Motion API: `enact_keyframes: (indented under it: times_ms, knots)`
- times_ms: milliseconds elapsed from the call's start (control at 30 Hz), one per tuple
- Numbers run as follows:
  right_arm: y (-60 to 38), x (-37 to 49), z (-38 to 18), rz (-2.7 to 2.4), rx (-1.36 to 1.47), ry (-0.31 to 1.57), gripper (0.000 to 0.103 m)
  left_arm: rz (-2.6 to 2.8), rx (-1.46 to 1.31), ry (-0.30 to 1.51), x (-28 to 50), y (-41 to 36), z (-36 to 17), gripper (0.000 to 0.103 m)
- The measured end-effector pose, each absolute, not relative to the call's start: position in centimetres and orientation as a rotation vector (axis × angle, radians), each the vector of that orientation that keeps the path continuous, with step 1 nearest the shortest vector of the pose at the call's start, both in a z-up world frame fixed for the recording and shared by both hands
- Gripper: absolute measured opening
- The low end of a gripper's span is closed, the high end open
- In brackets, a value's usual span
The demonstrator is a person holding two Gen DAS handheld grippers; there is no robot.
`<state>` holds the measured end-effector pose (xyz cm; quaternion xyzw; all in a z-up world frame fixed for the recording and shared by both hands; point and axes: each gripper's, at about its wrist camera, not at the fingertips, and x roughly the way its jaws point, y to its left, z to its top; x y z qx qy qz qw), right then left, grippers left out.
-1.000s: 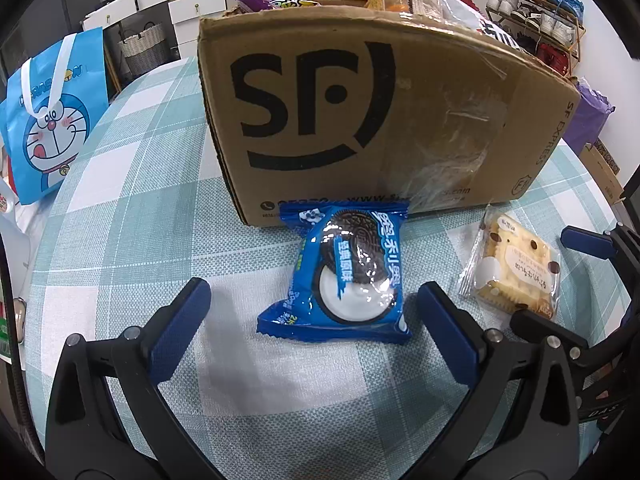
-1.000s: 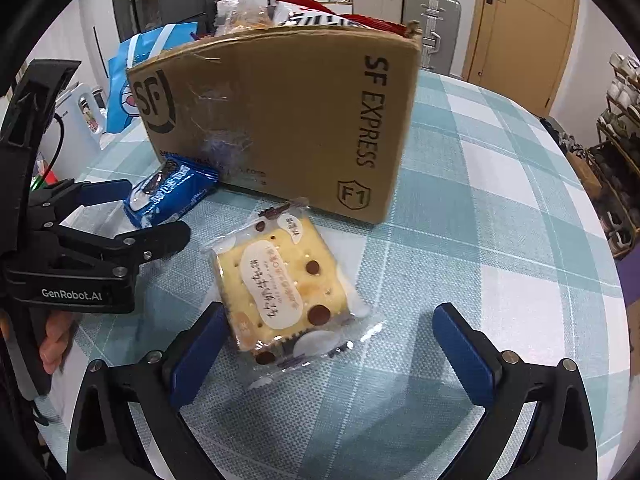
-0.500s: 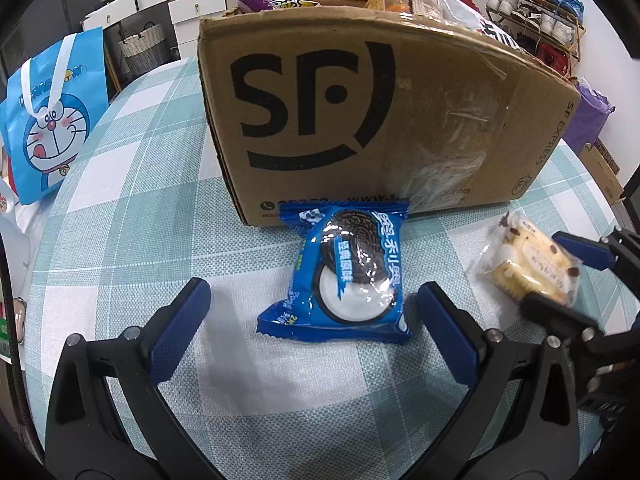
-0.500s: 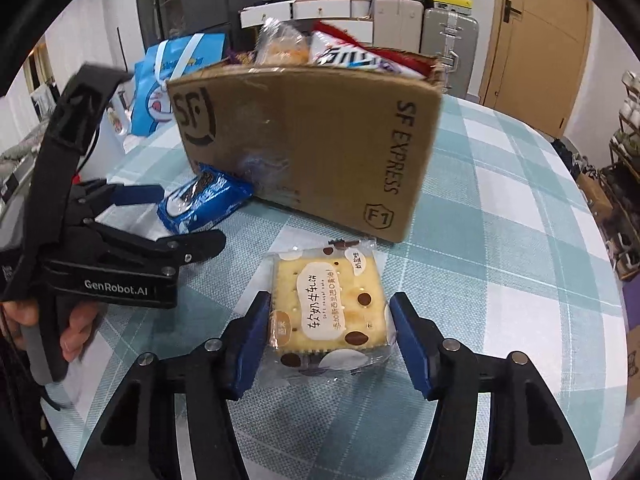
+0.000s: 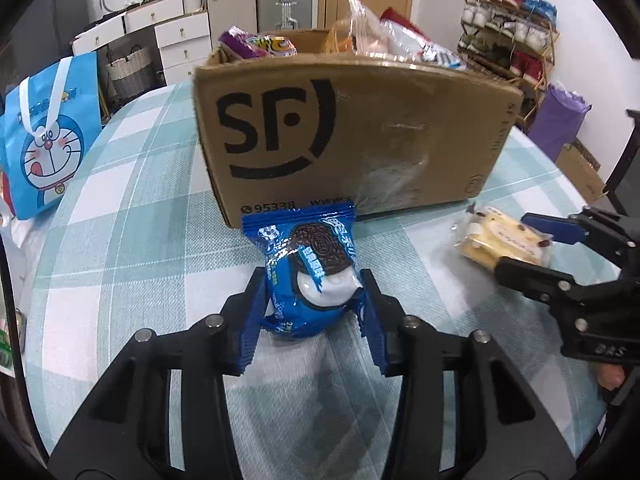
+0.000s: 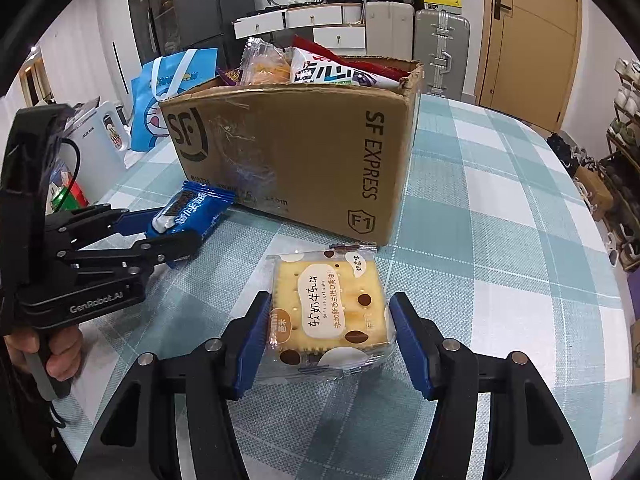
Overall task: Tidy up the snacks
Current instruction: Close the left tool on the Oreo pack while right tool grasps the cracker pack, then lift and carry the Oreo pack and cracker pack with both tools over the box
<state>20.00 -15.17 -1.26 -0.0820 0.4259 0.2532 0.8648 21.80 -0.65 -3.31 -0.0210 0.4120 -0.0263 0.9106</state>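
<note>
Held: my left gripper (image 5: 314, 300) clamps Oreo pack (image 5: 310, 268), long axis toward box (image 5: 352, 136) ahead; my right gripper (image 6: 328, 330) clamps cracker pack (image 6: 326, 308), box ahead-left, nearer the left

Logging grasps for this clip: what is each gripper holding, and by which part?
Left gripper clamps the blue cookie packet by its near sides. Right gripper clamps the cracker packet by its side edges.

One cardboard box (image 5: 360, 136), two loose snack packs — blue cookie pack (image 5: 312, 276), cracker pack (image 6: 328, 308)

Both snacks newly clamped: Oreo pack (image 5: 312, 276), cracker pack (image 6: 328, 308).
</note>
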Motion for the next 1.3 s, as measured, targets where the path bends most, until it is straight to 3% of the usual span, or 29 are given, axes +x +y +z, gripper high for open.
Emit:
enact_keyframes:
  times_ms: [1300]
  knots:
    - [-15.8, 18.7, 7.8, 0.592, -0.028, 0.63, 0.061, -0.055, -0.102, 0.595, 17.6, 0.8, 6.8, 0.041]
